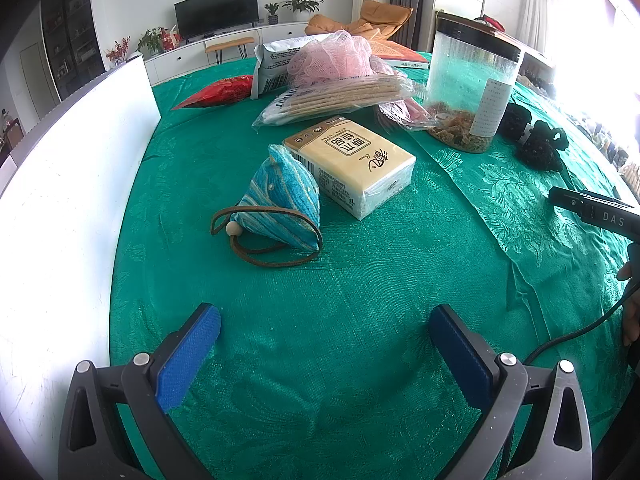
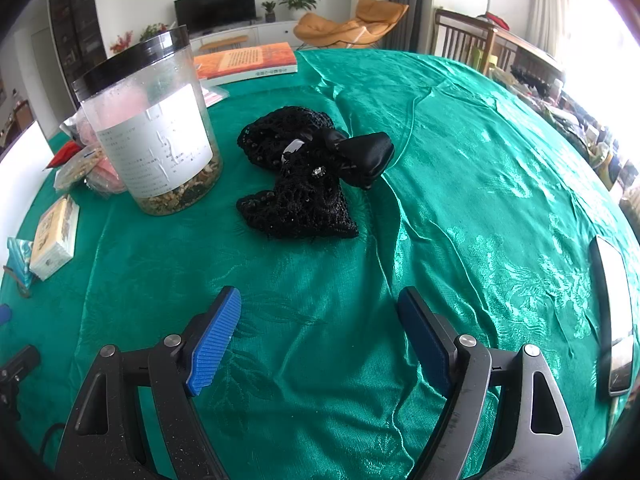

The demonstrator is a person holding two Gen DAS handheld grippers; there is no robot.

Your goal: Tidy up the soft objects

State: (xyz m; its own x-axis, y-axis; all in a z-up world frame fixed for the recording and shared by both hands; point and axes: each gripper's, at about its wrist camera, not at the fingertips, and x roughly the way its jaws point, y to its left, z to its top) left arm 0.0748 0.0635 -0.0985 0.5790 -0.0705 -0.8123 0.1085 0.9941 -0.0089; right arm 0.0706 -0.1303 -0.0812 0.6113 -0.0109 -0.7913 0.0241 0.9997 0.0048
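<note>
Worktop [image 1: 360,280], green cloth: wide bare room on the near side of the jar [image 2: 152,128]; wrinkles could snag a low sweep.
Jar: upright; likely to tip if brushed.
Black lace bow [image 2: 304,176]: just beside the jar; netting may catch a pad.
Blue pouch [image 1: 280,200]: beyond the jar, against the tissue pack [image 1: 352,160]; cord could drag.
Left hand-held gripper [image 1: 324,344], right hand-held gripper [image 2: 320,340]: jaws apart, empty.

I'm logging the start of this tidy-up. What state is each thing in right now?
Left gripper: open, empty.
Right gripper: open, empty.
Jar: upright, lid on, nearly empty.
Tissue pack: flat, sealed.
Blue pouch: closed, cord loose.
Black bow: lying crumpled.
Book: closed.
Pink loofah: atop packets.
</note>
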